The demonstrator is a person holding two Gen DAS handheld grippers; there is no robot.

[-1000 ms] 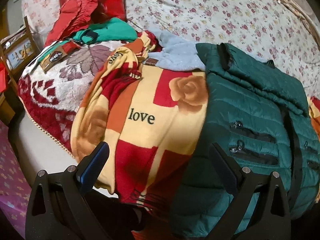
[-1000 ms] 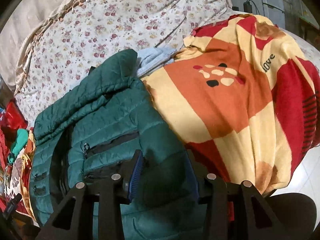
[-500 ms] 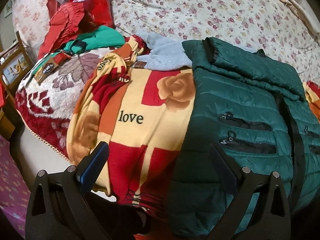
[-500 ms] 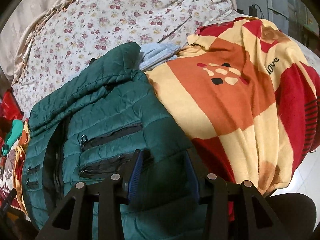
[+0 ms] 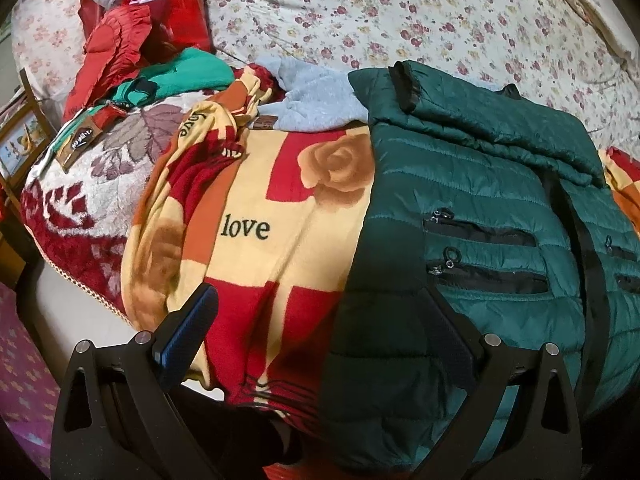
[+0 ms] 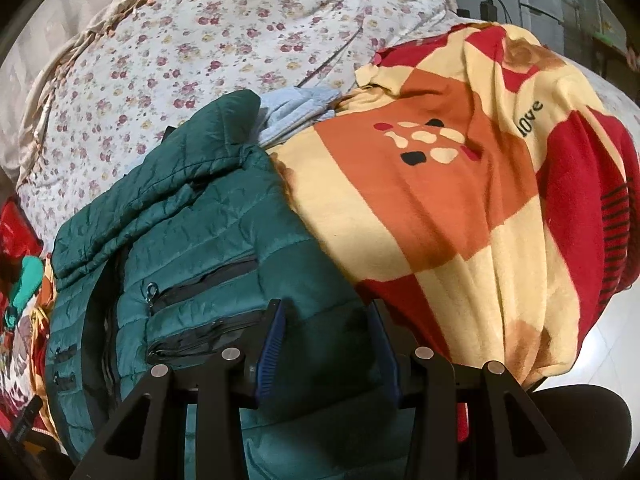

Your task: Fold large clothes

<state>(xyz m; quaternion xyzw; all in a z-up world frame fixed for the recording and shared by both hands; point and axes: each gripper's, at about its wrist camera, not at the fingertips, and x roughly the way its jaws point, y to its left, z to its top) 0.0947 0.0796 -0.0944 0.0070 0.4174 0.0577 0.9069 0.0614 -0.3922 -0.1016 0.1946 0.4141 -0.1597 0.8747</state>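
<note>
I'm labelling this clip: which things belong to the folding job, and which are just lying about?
In the job: green puffer jacket, left gripper, right gripper.

Lying about: love blanket, grey garment, red jacket, floral bedsheet.

The quilted jacket (image 5: 472, 184) is dark green with black zips. The blanket (image 5: 280, 216) has red, orange and cream blocks with roses. The bedsheet (image 5: 400, 20) is pale, with small red flowers.

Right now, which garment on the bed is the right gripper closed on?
The dark green quilted jacket; the right gripper pinches its hem. The red jacket and grey-blue garment lie untouched.
</note>
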